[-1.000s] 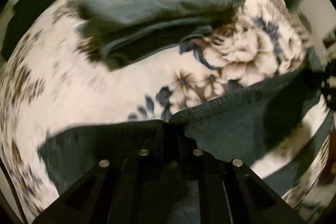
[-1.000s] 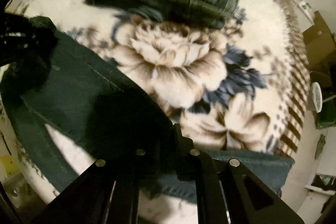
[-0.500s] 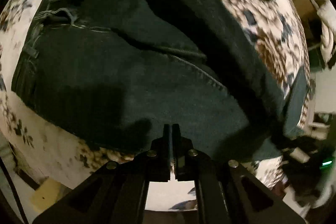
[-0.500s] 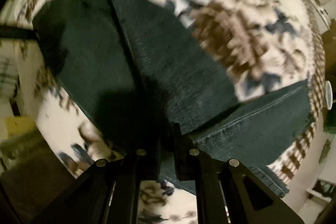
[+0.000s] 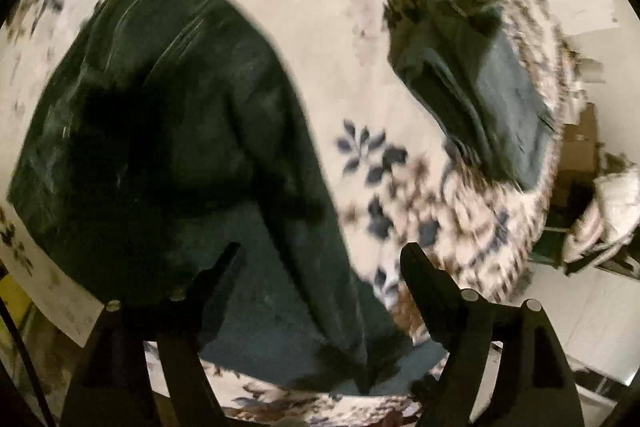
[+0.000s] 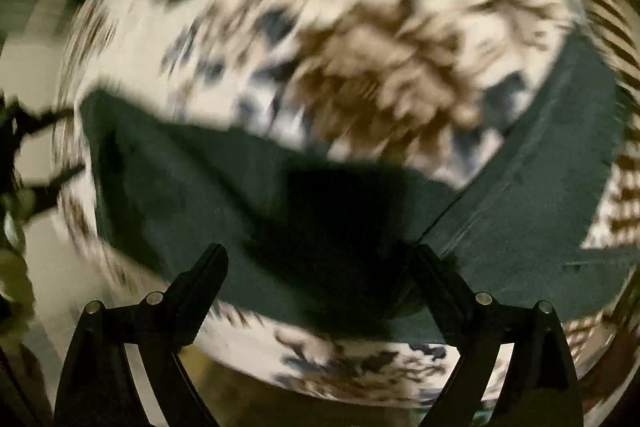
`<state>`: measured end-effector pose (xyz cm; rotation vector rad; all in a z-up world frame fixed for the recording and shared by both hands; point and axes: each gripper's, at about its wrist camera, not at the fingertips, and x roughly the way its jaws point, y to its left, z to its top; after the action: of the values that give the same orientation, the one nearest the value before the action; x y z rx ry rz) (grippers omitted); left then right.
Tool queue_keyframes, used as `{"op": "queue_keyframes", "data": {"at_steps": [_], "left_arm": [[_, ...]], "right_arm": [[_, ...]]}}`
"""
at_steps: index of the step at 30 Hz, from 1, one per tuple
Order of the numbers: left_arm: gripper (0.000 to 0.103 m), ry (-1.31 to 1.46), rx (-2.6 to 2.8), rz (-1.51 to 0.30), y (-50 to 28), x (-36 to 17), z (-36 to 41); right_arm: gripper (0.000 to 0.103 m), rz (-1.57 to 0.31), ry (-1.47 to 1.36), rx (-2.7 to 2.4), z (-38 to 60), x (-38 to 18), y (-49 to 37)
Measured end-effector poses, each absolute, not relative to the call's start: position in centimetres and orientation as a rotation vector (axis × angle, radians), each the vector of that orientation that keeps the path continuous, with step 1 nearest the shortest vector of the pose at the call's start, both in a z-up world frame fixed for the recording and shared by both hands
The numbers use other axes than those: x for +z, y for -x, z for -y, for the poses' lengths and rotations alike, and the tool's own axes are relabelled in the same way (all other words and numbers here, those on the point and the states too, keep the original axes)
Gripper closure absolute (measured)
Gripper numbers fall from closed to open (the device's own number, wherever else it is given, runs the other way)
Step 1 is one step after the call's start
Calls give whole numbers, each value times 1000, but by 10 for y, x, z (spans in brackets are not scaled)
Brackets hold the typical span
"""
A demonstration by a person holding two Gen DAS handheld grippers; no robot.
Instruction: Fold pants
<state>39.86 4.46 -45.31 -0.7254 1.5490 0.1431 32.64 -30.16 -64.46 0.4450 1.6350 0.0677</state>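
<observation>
- Since half a second ago both pairs of fingers have parted: the left gripper [image 5: 320, 259], then pinched shut at the edge of the dark denim, now stands wide apart with nothing between its fingers, and the right gripper [image 6: 320, 259] has likewise spread and let go of the cloth.
- The pants [image 5: 168, 147] have dropped from a stretched, lifted sheet to a slack heap on the blanket; the left view has swung so they fill its left half.
- Nearest the left wrist camera, a leg of the pants runs from the heap down between the black fingers to the lower edge; the cloth is dark blue-green denim with faint pale seam lines near the top.
- In the right wrist view the pants [image 6: 248, 195] lie as a broad dark band just beyond the fingers, with a second panel bearing a straight stitched seam angling up to the right; a shadow falls across the middle.
- Under them is a plush cream blanket [image 5: 340, 27] printed with brown flowers and navy leaves, striped brown at its border in the right view.
- Farther off to the right lies a second folded garment [image 5: 480, 83], dark with a lighter blue face, well apart from the pants.
- Beyond the blanket's edge, pale floor and brown boxes show, blurred.
</observation>
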Motion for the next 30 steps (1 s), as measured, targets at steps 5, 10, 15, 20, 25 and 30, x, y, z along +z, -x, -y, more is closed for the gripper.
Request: {"op": "queue_keyframes", "data": {"at_steps": [5, 10, 15, 20, 25, 30], "left_arm": [[25, 567, 292, -1639, -446, -488, -40], [25, 395, 409, -1760, -464, -538, -42], [90, 334, 350, -1674, -452, -542, -52], [93, 467, 315, -1471, -382, -498, -94], [93, 662, 377, -1335, -280, -467, -136], [93, 831, 497, -1300, -206, -481, -152]], "right_arm": [[9, -1614, -464, -273, 351, -646, -356], [9, -1616, -523, -498, 415, -675, -382], [12, -1748, -480, -555, 429, -720, -390], [73, -1737, -354, -556, 418, -722, -380], [93, -1663, -349, -540, 408, -697, -361], [94, -1609, -417, -541, 404, -672, -332]]}}
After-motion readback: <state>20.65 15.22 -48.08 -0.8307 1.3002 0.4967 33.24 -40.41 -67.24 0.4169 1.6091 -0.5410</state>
